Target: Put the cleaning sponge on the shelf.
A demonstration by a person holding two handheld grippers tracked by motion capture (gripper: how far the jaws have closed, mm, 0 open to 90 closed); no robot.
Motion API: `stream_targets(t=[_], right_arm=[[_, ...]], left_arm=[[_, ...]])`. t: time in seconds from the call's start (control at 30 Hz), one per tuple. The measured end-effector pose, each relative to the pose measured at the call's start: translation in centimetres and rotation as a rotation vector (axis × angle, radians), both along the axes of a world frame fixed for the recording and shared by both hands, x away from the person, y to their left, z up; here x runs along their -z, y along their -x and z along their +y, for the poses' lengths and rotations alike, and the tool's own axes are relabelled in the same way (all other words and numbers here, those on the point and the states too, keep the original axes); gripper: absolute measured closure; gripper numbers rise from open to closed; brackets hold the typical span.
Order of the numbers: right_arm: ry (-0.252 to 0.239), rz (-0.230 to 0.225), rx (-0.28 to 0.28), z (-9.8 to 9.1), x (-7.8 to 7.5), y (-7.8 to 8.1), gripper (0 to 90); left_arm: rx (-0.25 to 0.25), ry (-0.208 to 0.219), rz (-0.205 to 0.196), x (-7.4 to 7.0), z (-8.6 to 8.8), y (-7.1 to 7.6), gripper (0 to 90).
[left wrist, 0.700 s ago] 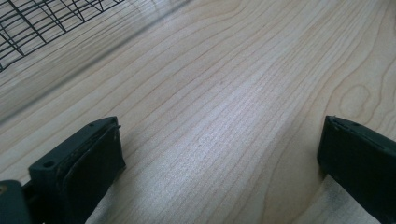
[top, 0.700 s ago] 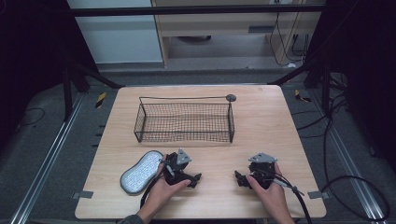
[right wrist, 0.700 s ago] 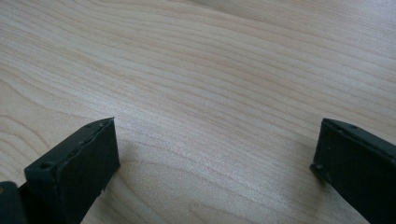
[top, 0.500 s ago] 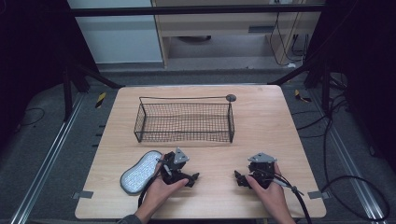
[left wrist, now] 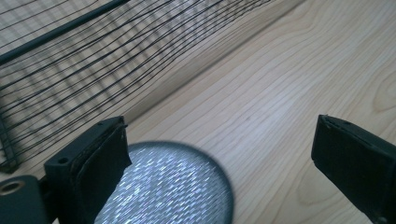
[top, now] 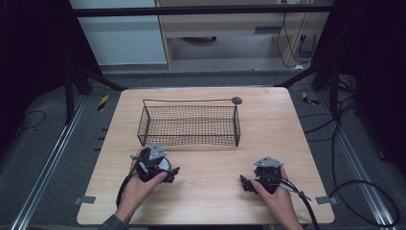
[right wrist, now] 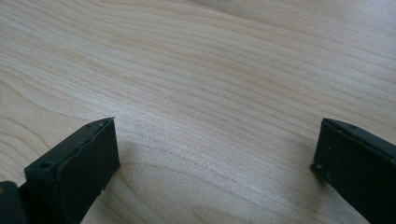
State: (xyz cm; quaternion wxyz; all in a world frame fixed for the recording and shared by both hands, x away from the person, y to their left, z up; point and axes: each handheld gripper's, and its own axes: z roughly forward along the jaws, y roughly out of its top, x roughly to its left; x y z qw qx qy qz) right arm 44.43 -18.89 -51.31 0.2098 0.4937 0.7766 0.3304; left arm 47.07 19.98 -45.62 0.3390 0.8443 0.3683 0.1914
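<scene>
Both grippers open, empty | L gripper (top: 173, 169) shifted onto silver pad (left wrist: 170, 189) vs earlier | R gripper (top: 243, 181) same

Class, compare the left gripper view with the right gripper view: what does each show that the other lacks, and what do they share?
Left gripper view: the wire basket and a silvery patterned pad beneath the left claw. Right gripper view: the right claw over bare wood. Both: the wooden table, and black jaws standing apart, gripping nothing.
</scene>
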Motion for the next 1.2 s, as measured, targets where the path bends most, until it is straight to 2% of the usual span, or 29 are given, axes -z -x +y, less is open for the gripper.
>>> stream_targets(t=[0.1,0.2,0.4,0.47,0.5,0.57,0.77,0.93,1.07,1.17,1.2], right_arm=[[0.001,0.001,-0.001,0.0,0.0,0.0,0.4],[0.001,0.002,-0.001,0.0,0.0,0.0,0.4],[-0.003,0.004,-0.004,0.0,0.0,0.0,0.4],[-0.008,0.009,-0.001,0.1,-0.1,0.1,0.4],[0.002,0.002,-0.006,0.0,0.0,0.0,0.4],[-0.004,0.005,-0.006,0.0,-0.1,0.0,0.4],[0.005,0.007,-0.017,0.1,-0.1,0.0,0.4],[0.007,0.005,-0.024,0.1,0.0,-0.1,0.4],[0.0,0.006,-0.028,0.1,-0.1,0.0,0.4],[0.004,-0.003,-0.032,0.1,0.0,0.0,0.4],[0.004,-0.003,-0.032,0.1,0.0,0.0,0.4]], left_arm=[[-0.014,-0.013,0.027,0.0,1.1,-0.3,3.4],[-0.022,0.008,0.04,-0.2,1.8,-0.5,3.8],[-0.008,-0.013,0.063,-0.5,2.3,-0.5,3.7],[0.014,0.0,0.099,-0.5,2.4,-0.5,3.3],[0.015,-0.003,0.103,-0.5,2.4,-0.5,2.9],[0.007,-0.042,0.103,-0.5,2.3,-0.4,3.1],[-0.012,-0.052,0.113,-0.8,2.7,-0.7,3.0],[-0.011,-0.094,0.144,-1.0,3.2,-0.7,3.5],[-0.011,-0.118,0.154,-2.1,3.2,-0.3,3.6],[0.001,-0.168,0.148,-2.9,3.1,-0.1,3.6],[-0.001,-0.159,0.151,-3.2,3.3,0.0,3.6]])
